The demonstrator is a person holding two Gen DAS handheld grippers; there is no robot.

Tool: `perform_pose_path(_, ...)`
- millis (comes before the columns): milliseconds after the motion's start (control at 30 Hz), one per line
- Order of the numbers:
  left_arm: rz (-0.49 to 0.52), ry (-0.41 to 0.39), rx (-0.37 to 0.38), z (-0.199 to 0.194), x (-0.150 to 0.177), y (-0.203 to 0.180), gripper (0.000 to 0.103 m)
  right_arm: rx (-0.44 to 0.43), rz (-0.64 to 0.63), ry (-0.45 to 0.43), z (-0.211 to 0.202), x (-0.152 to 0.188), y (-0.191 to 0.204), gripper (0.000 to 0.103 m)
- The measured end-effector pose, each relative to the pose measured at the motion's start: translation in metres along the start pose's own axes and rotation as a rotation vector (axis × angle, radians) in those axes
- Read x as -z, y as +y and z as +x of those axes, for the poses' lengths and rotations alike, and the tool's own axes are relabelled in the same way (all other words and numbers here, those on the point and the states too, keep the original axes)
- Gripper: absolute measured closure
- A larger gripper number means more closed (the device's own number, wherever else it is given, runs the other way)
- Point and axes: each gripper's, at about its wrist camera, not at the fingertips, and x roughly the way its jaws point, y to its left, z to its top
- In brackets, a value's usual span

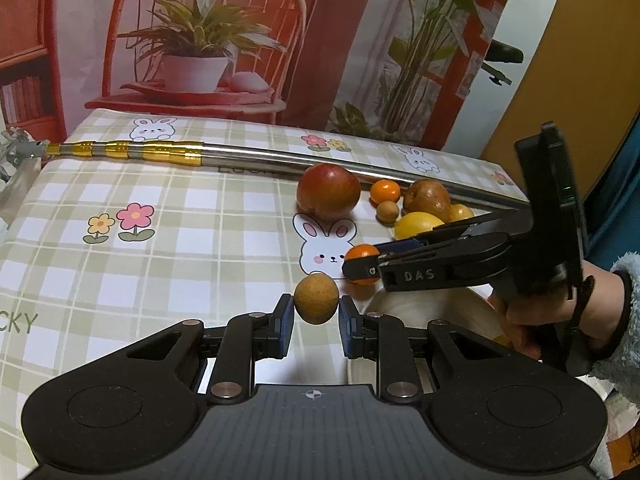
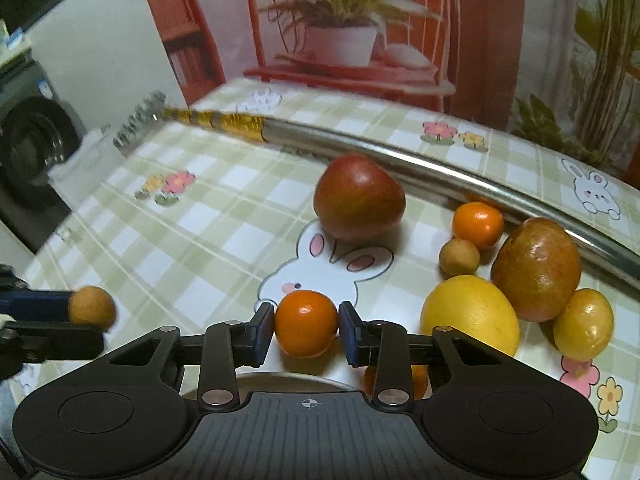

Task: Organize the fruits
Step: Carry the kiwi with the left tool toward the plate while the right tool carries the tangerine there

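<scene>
My left gripper (image 1: 317, 312) is shut on a small brown round fruit (image 1: 316, 298), held just above the checked tablecloth. Seen from the left wrist, my right gripper (image 1: 360, 268) reaches in from the right. In its own view the right gripper (image 2: 307, 330) is shut on a small tangerine (image 2: 306, 322). Behind lie a red apple (image 2: 358, 196), a second tangerine (image 2: 477, 218), another small brown fruit (image 2: 459, 257), a red-brown mango-like fruit (image 2: 536, 268), a lemon (image 2: 470, 318) and a small yellow fruit (image 2: 584, 324). A pale bowl (image 1: 432, 308) sits under the right gripper.
A long metal pole with gold bands (image 1: 240, 156) lies across the far side of the table, just behind the fruit. A hand (image 1: 532, 320) in a fluffy sleeve holds the right gripper. A washing machine (image 2: 32, 148) stands beyond the table's left edge. A printed backdrop rises behind.
</scene>
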Motion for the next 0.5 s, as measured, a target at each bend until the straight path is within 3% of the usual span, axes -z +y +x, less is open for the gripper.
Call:
perform_pose_path(267, 0.035, 0.02, 0.034, 0.005, 0.002, -0.017, 0.078, -0.023, 0.058, -0.12, -0.059, 0.028, -0.021, 0.071)
perform_pose_path(500, 0.075, 0.06, 0.064, 0.018, 0.008, -0.036, 0.078, 0.026, 0.16, -0.144, -0.091, 0.079, -0.046, 0.071)
